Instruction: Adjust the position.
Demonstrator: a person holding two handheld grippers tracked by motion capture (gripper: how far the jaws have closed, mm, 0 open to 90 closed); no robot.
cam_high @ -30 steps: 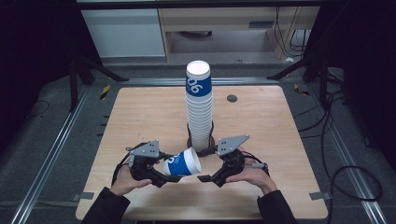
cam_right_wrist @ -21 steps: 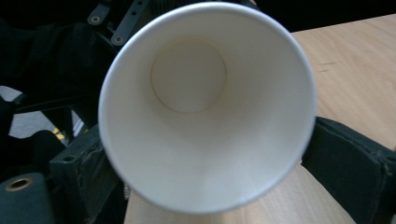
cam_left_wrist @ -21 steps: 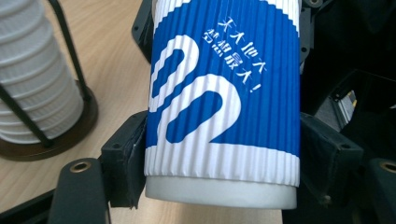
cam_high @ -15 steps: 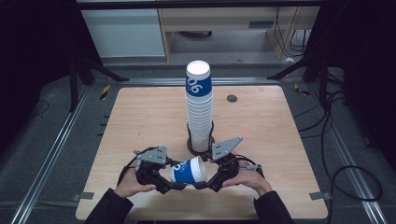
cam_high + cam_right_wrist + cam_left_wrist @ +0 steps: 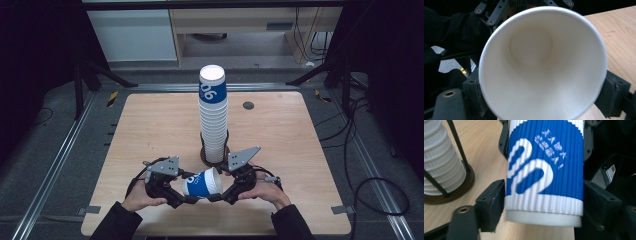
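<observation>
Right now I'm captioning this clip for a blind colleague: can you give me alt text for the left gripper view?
A blue and white ribbed paper cup with a large white printed figure sits clamped between the left gripper's two black jaws, its base toward the camera. At left, a tall stack of white cups stands in a dark wire holder on the wooden table.

Your forearms enter from six o'clock, hands low and close together. Your left tongs point toward three o'clock, your right tongs toward nine; both pairs of black jaws are clamped, tips nearly meeting.
</observation>
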